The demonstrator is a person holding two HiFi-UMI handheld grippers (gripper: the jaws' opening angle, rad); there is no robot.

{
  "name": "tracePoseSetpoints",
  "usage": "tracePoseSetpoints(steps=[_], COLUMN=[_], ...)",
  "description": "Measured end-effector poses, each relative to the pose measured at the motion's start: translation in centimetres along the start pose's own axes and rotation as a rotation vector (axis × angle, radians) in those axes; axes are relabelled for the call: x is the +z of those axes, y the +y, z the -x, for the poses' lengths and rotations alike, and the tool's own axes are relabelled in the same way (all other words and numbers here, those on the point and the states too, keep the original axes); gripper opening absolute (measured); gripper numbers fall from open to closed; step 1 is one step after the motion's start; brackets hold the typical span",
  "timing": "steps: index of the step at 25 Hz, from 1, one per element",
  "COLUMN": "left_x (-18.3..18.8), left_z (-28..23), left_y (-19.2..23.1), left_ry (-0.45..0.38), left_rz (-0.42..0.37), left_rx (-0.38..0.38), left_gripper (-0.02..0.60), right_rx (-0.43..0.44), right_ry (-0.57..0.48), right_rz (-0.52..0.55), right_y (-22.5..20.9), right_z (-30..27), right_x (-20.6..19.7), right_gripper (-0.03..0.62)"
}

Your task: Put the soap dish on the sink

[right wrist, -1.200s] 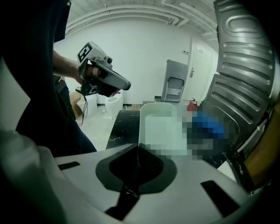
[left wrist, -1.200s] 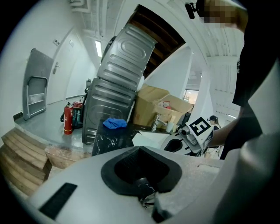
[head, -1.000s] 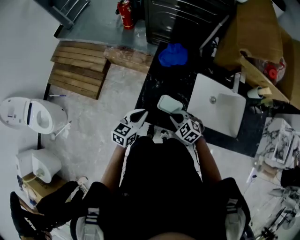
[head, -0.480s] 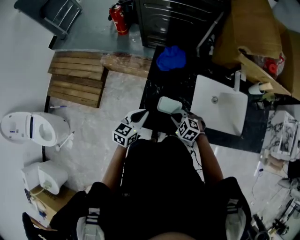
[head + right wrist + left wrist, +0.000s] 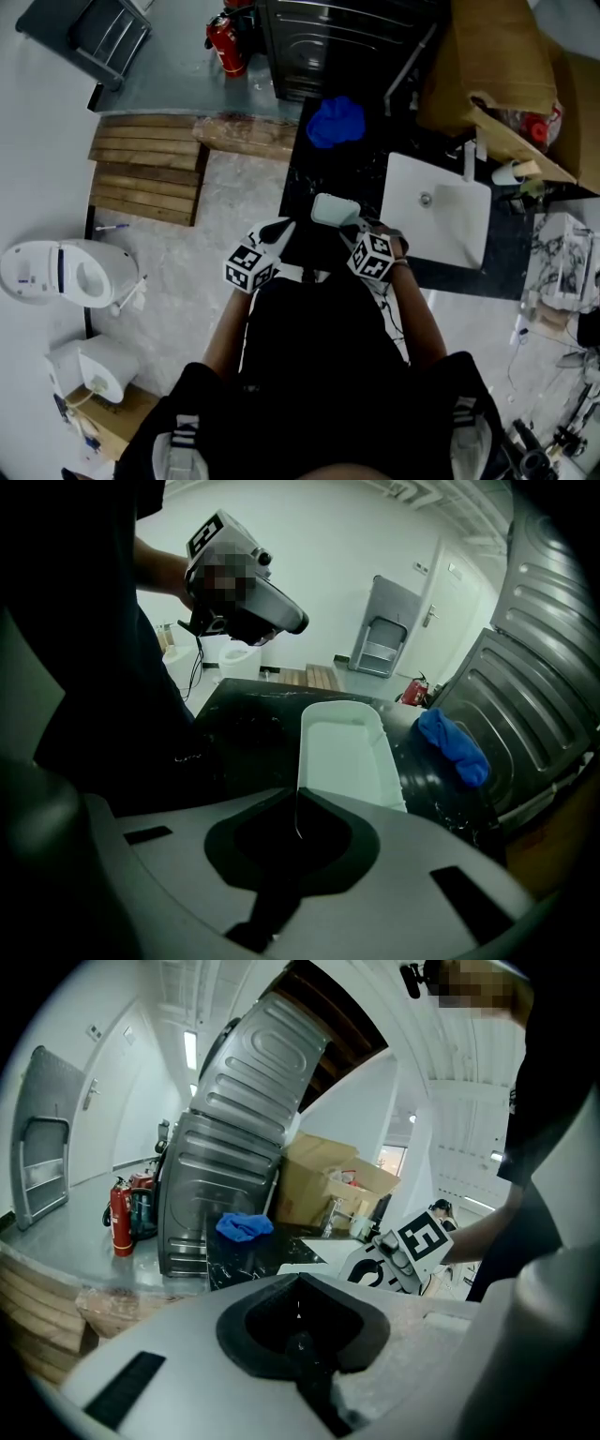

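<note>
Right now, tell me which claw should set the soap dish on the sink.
Right. The right claw is shut on the soap dish edge and nearer the sink; the left claw is shut, empty, farther away.

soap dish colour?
White. The soap dish shows best in the right gripper view, against the dark counter.
</note>
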State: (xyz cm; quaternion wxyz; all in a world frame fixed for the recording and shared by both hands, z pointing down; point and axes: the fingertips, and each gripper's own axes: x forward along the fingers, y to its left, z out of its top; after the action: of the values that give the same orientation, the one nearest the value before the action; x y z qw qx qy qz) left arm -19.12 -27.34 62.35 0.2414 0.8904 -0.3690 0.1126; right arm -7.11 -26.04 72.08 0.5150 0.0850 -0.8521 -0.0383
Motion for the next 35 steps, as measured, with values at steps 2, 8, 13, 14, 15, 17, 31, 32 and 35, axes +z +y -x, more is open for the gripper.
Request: tracePoseSetpoints(steps=[2,8,13,14,15,17,31,32,35], left_x=[0.05,0.07,0.34,0.41,0.43,0.4,0.39,0.44,0.52], left_z=[-0.11,-0.6,-0.63,-0.59,-0.56,-0.49,-0.28,-0.27,-0.27], left_y=[0.15,0.16,0.19,0.25,0.27,0.25,-0.07,-0.13,-0.33], left_ry=[0.001,0.01,0.006,0.005,0.004,0.004,0.0,0.0,0.001], left_rz=[-0.001,-0.008,-0.014,-0.016,-0.018,-0.02,-0.025,-0.025,-0.026], left_rx=[-0.001,-0.021,-0.024,-0.023,-0.022,-0.023,-0.037,-0.038,-0.045], left_gripper=[0.0,0.0,0.0,0.0,0.0,0.0,0.0,0.0,0.0], right_rx=[-0.002,-0.047,-0.057,-0.06,-0.062,-0.067,-0.094,-0.095,-0.1], right_ry=[0.005,0.031,0.039,0.039,0.038,0.037,0.037,0.037,0.04], right_rz=[0.0,0.017,0.025,0.022,0.018,0.013,0.015,0.013,0.014], right_y=[-0.02,-0.8,-0.82,-0.87,-0.92,-0.95,-0.86,-0.86,-0.83], right_z=[-0.1,-0.32,-0.48,-0.49,-0.5,-0.54,-0.46,-0.47,-0.48], right_x=[-0.04,-0.34,-0.61,-0.58,-0.58,-0.62,-0.6,-0.6,-0.54], right_gripper=[0.0,0.006,0.011,0.011,0.012,0.012,0.016,0.017,0.017])
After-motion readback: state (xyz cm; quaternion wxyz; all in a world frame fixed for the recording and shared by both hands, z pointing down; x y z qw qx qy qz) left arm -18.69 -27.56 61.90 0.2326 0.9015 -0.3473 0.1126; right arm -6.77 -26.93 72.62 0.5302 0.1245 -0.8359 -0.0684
